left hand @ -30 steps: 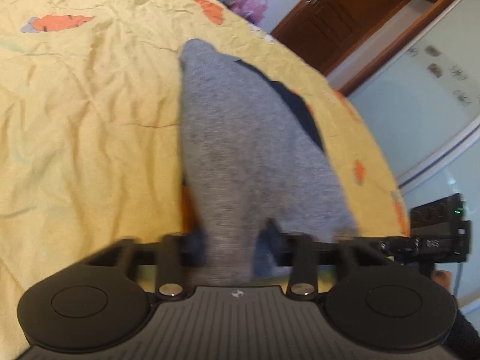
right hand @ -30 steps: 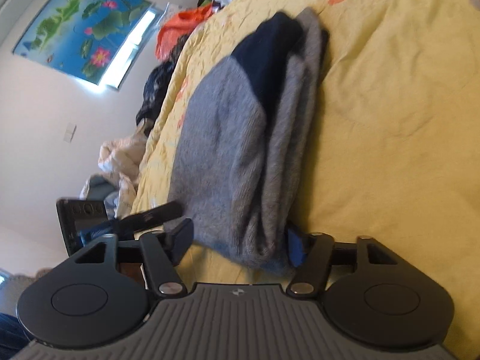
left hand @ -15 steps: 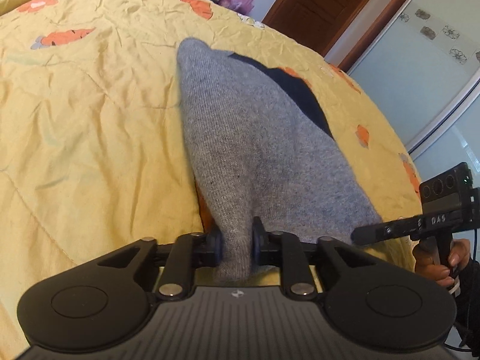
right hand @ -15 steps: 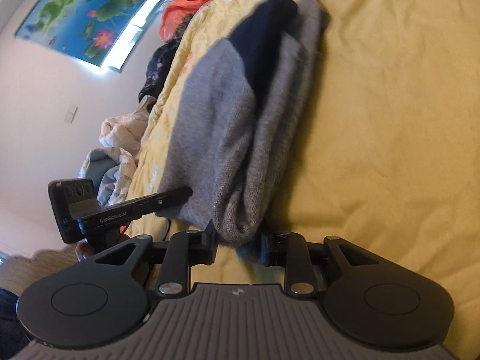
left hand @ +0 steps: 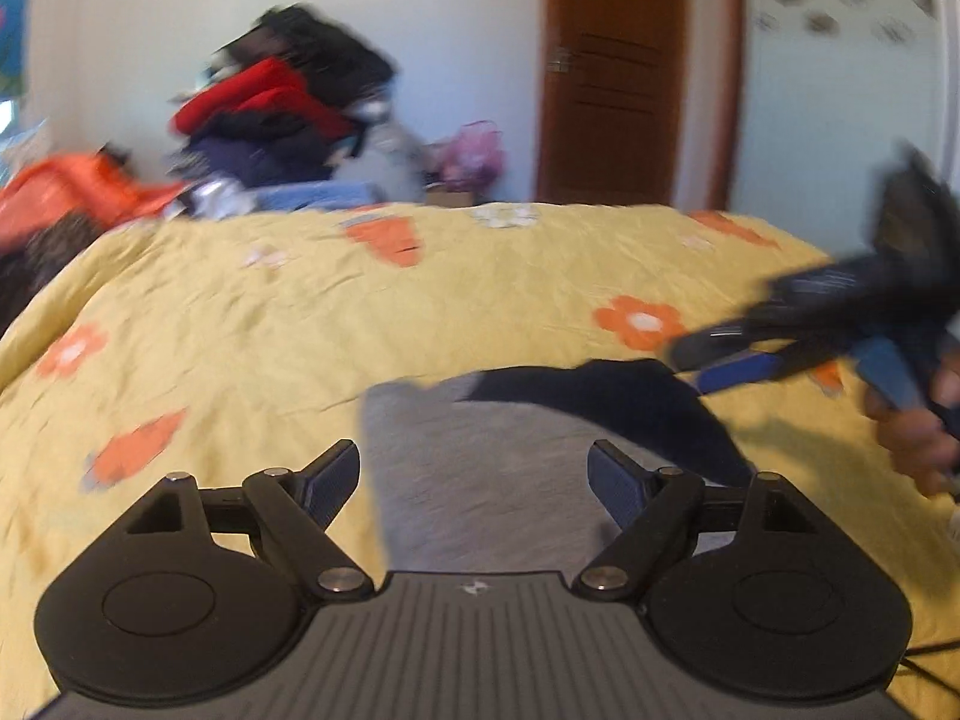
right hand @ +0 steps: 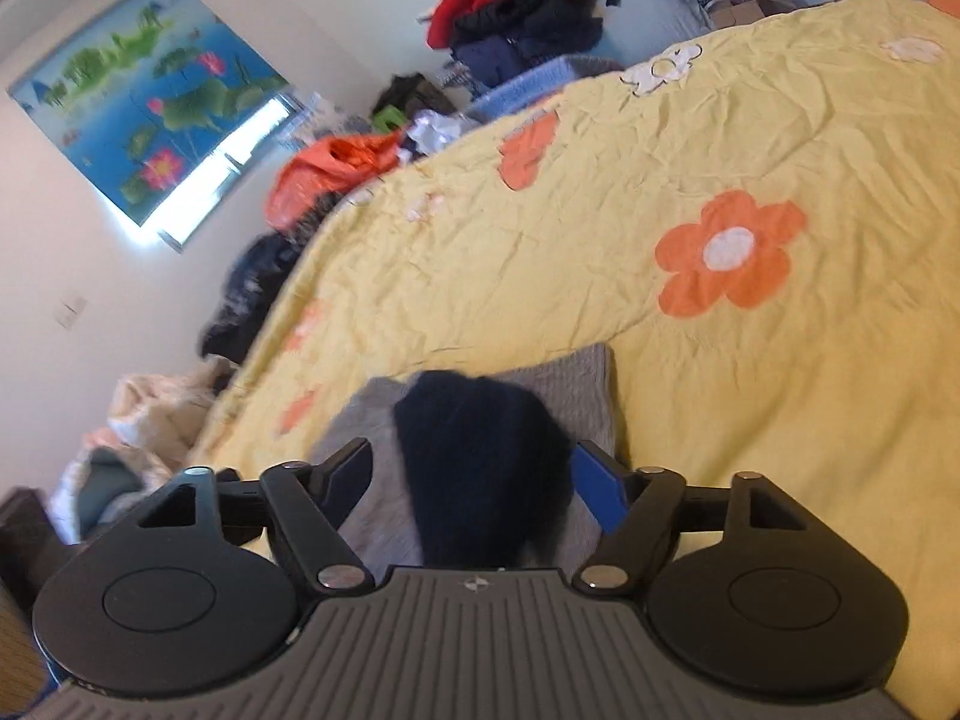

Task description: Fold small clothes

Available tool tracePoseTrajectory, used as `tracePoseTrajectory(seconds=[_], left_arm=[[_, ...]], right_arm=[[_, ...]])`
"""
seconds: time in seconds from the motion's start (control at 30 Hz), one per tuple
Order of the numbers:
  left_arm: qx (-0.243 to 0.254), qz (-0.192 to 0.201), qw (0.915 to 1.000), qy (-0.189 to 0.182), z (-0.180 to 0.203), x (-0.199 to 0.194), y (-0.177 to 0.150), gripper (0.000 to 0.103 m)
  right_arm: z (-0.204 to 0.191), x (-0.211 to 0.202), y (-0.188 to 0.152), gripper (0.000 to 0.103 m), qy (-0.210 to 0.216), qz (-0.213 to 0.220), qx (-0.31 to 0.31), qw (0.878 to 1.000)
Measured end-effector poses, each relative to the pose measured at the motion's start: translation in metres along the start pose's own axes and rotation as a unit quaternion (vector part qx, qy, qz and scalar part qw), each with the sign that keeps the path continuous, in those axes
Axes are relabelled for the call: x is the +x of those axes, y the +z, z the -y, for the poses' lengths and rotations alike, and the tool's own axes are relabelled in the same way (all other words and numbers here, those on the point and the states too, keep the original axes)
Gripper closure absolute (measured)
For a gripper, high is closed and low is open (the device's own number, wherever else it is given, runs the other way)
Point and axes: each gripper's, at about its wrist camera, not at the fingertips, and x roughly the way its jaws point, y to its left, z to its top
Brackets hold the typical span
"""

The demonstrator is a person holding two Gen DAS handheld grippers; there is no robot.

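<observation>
A folded grey garment with a navy part lies on the yellow flowered bedspread. My left gripper is open just above its near edge, holding nothing. The other gripper shows blurred at the right of the left wrist view, by the navy part. In the right wrist view the garment lies folded with the navy part on top. My right gripper is open, its fingers on either side of the navy part.
A pile of red, black and navy clothes is heaped beyond the bed's far edge, with an orange item at the left. A brown door stands behind. More clothes lie along the bed's left side.
Both grippers were shut on the grey garment's near edge half a second ago. Both have now opened, let it go and pulled back, and the garment lies folded over.
</observation>
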Motion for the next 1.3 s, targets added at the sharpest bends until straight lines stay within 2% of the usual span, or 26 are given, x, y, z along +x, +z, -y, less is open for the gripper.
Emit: tracePoseTrajectory(seconds=[0.03,0.1,0.13,0.17,0.2,0.27,0.33,0.37,0.4,0.43,0.47,0.5,0.53,0.57,0.6,0.63,0.7,0.8,0.9,1.13,1.23,1.3], left_arm=[[0.025,-0.007,0.9997,-0.004,0.012,0.011,-0.001,0.019],[0.039,-0.058,0.9976,-0.004,0.023,0.043,-0.005,0.020],[0.030,-0.080,0.9963,-0.003,0.023,0.057,-0.008,0.017],[0.028,-0.072,0.9970,-0.002,0.024,0.063,-0.010,0.016],[0.024,-0.073,0.9970,-0.009,0.024,0.067,-0.010,0.016],[0.006,-0.084,0.9964,-0.011,0.024,0.072,-0.005,0.015],[0.003,-0.082,0.9966,-0.011,0.024,0.072,-0.006,0.014],[0.007,-0.077,0.9969,-0.011,0.025,0.070,-0.008,0.014],[0.008,-0.074,0.9972,-0.013,0.025,0.067,-0.011,0.014],[0.006,-0.072,0.9973,-0.014,0.024,0.066,-0.012,0.014],[0.005,-0.071,0.9973,-0.014,0.024,0.065,-0.012,0.014],[0.004,-0.071,0.9974,-0.013,0.025,0.066,-0.011,0.014],[0.004,-0.071,0.9974,-0.011,0.026,0.066,-0.010,0.014],[0.004,-0.071,0.9974,-0.009,0.027,0.067,-0.009,0.014],[0.004,-0.071,0.9974,-0.008,0.028,0.066,-0.010,0.014],[0.005,-0.071,0.9974,-0.008,0.028,0.066,-0.010,0.014],[0.005,-0.070,0.9975,-0.009,0.027,0.067,-0.010,0.014],[0.006,-0.068,0.9976,-0.008,0.027,0.067,-0.010,0.014],[0.005,-0.061,0.9981,-0.009,0.027,0.069,-0.012,0.013],[-0.006,-0.052,0.9986,-0.001,0.028,0.074,-0.009,0.010],[-0.004,-0.020,0.9997,0.016,0.027,0.044,-0.015,0.011],[-0.019,0.004,0.9997,0.016,0.020,0.013,-0.022,0.011]], right_arm=[[-0.001,0.015,0.001,0.052,-0.002,-0.022,-0.007,1.000],[0.002,0.036,-0.005,0.074,-0.036,-0.043,-0.035,0.998],[0.006,0.037,-0.006,0.079,-0.028,-0.034,-0.043,0.998],[0.015,0.037,-0.004,0.082,-0.020,-0.032,-0.029,0.999],[0.021,0.036,-0.001,0.090,-0.024,-0.029,-0.016,0.999],[0.025,0.035,-0.001,0.093,-0.023,-0.025,-0.014,0.999],[0.018,0.032,0.000,0.089,-0.034,-0.023,-0.036,0.999],[0.011,0.026,0.001,0.086,-0.054,-0.015,-0.044,0.997],[0.002,0.016,0.003,0.072,-0.075,0.007,-0.047,0.996],[-0.007,0.006,0.005,0.067,-0.090,0.038,-0.053,0.994],[-0.017,-0.006,0.006,0.067,-0.079,0.067,-0.063,0.993],[-0.026,-0.015,0.006,0.062,-0.055,0.085,-0.066,0.993],[-0.034,-0.019,0.007,0.050,-0.025,0.089,-0.065,0.994],[-0.045,-0.018,0.007,0.043,-0.004,0.080,-0.070,0.994],[-0.055,-0.012,0.006,0.030,0.006,0.066,-0.083,0.994],[-0.062,-0.005,0.004,0.028,0.004,0.054,-0.097,0.994],[-0.070,0.019,0.000,0.029,-0.016,0.023,-0.118,0.993],[-0.055,0.059,-0.004,0.030,-0.047,-0.037,-0.095,0.994],[-0.044,0.069,-0.015,0.031,-0.059,-0.001,-0.131,0.990],[-0.047,0.085,0.001,0.030,-0.080,-0.012,-0.130,0.988],[-0.055,0.068,-0.005,0.031,-0.102,-0.013,-0.115,0.988],[-0.064,0.038,-0.018,0.031,-0.095,0.008,-0.112,0.989]])
